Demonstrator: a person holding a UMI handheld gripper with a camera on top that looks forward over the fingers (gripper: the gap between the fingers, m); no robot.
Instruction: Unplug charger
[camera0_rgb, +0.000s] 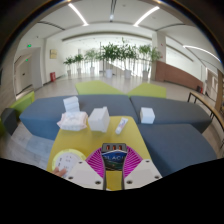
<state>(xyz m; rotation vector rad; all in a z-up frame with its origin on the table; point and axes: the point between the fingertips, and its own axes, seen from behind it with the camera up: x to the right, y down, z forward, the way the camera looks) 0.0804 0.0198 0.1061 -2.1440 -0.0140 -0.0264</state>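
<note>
A small dark charger (113, 153) with a printed label and a red-and-white top edge sits between my fingers. My gripper (113, 162) is shut on it, and both magenta pads (96, 163) press against its sides. It hangs over a yellow part of the table (135, 140). I can see no socket, power strip or cable; the charger and the fingers hide whatever lies under it.
Beyond the fingers, a blue-grey table (45, 112) carries a white box (99, 119), crumpled white wrapping (72, 120), a slim white item (122, 125) and another white box (147, 115). A round white thing (66, 160) lies left of the fingers. Potted plants (120, 55) line the far hall.
</note>
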